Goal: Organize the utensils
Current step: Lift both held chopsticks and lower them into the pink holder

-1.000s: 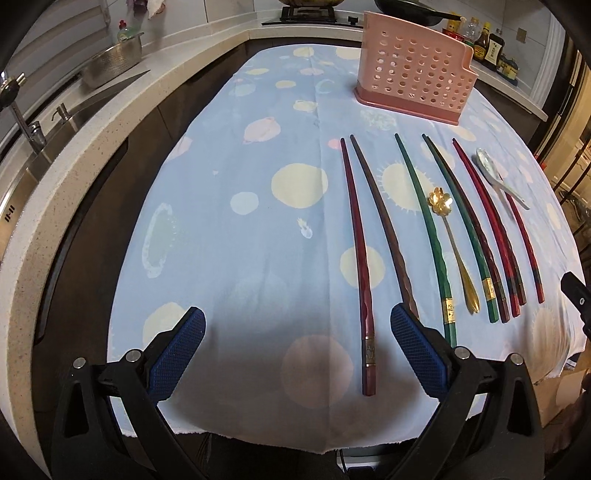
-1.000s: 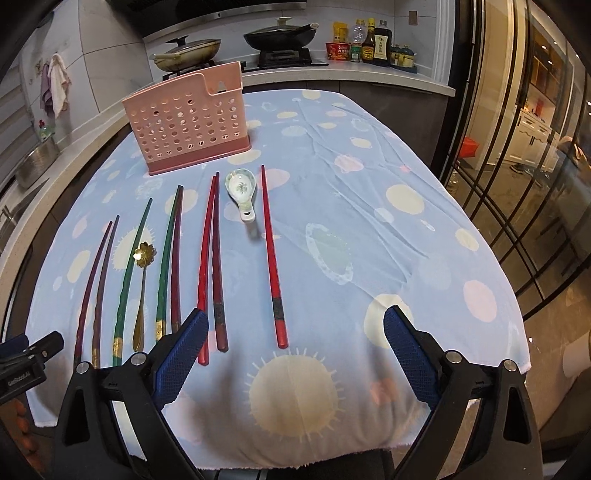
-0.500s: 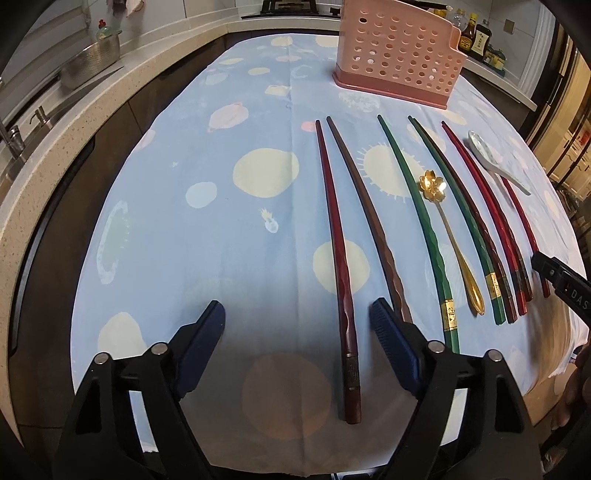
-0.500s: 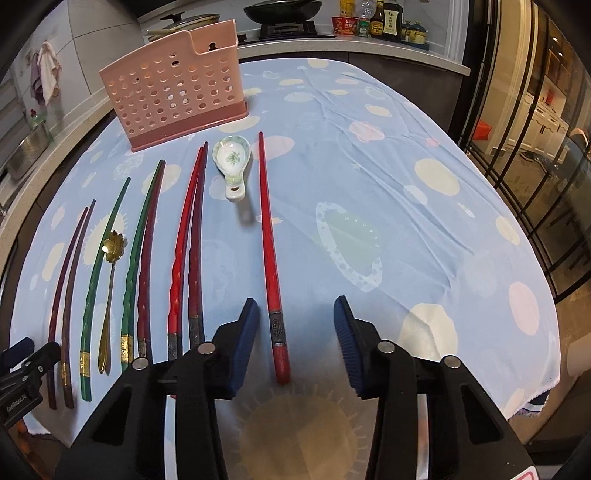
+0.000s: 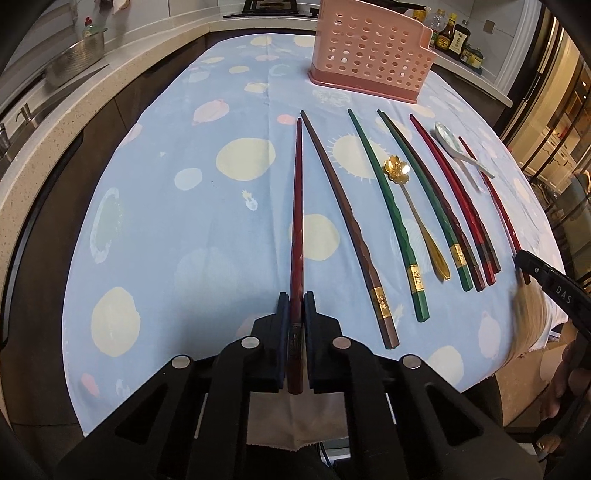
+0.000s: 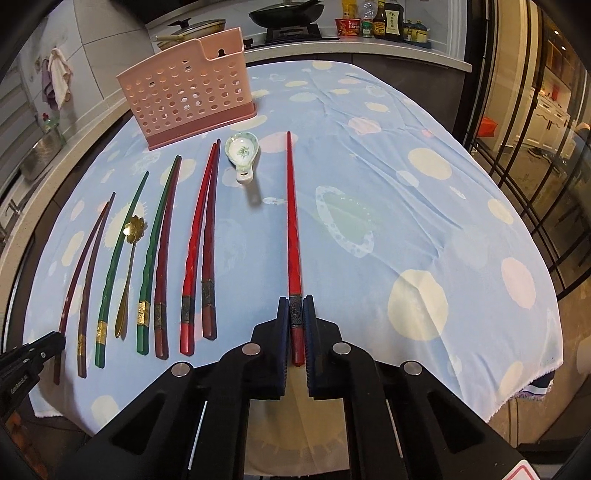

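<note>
My left gripper [image 5: 294,299] is shut on the near end of a dark red chopstick [image 5: 297,206], the leftmost of the row on the blue dotted cloth. My right gripper [image 6: 295,301] is shut on the near end of a bright red chopstick [image 6: 293,221], the rightmost of the row. Between them lie a brown chopstick [image 5: 347,221], green chopsticks [image 5: 388,206], more red chopsticks [image 6: 201,229], a gold flower spoon [image 5: 399,170] and a white ceramic spoon [image 6: 243,151]. A pink perforated utensil holder [image 6: 184,96] stands at the far end of the table.
A sink and metal basin [image 5: 74,59] sit on the counter to the left. A stove with pans [image 6: 284,14] and sauce bottles [image 6: 384,18] line the back counter. Dark window frames [image 6: 535,147] run along the right. The cloth's near edge [image 6: 517,391] hangs over the table.
Both grippers have gone from wide open to shut, each closing on the near end of a chopstick: left on the dark red one, right on the bright red one.
</note>
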### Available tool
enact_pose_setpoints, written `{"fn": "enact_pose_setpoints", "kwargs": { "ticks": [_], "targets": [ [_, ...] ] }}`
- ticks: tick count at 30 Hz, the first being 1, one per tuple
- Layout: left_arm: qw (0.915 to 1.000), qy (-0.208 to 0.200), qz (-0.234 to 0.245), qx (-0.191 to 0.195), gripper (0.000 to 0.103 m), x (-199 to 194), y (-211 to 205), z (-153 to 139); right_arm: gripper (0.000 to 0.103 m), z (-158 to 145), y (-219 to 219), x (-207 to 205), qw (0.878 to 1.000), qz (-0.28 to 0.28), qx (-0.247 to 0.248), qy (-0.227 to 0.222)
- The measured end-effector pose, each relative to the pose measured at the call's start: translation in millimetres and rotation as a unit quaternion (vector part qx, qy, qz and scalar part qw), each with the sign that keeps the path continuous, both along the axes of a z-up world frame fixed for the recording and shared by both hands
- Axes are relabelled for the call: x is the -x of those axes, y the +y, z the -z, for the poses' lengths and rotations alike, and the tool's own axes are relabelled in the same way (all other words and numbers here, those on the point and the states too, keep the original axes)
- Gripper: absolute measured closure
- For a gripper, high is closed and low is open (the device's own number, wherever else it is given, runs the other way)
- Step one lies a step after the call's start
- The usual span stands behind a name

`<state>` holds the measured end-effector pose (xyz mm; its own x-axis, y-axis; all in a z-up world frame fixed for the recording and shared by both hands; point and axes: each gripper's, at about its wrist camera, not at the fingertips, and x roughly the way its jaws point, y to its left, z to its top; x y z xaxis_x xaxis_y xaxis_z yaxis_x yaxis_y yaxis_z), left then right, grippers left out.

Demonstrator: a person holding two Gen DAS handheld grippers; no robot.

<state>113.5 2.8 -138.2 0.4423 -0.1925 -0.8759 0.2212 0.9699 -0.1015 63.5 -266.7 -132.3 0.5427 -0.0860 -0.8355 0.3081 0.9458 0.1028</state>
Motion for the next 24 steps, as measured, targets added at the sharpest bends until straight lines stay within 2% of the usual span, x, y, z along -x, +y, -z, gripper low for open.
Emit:
{"fn": "enact_pose_setpoints", "kwargs": {
  "ticks": [5, 11, 17, 24],
  "targets": [
    [0.9997, -0.015, -0.009, 0.02, 0.096, 7, 11, -24, 0.096, -28, -7, 20, 1.0, 0.006, 0.0, -0.028],
    [0.9969, -0.065, -0.006, 0.045, 0.096, 9, 19, -79, 0.096, -89, -13, 32, 0.996, 0.005, 0.007, -0.092],
    [0.9905, -0.125, -0.002, 0.057, 0.096, -9, 18, -133, 0.096, -147, -16, 17, 0.987, -0.008, 0.012, -0.157],
    [0.9828, -0.174, 0.002, 0.062, 0.096, -46, 10, -180, 0.096, -190, -19, -19, 0.98, -0.025, 0.008, -0.198]
  ]
}}
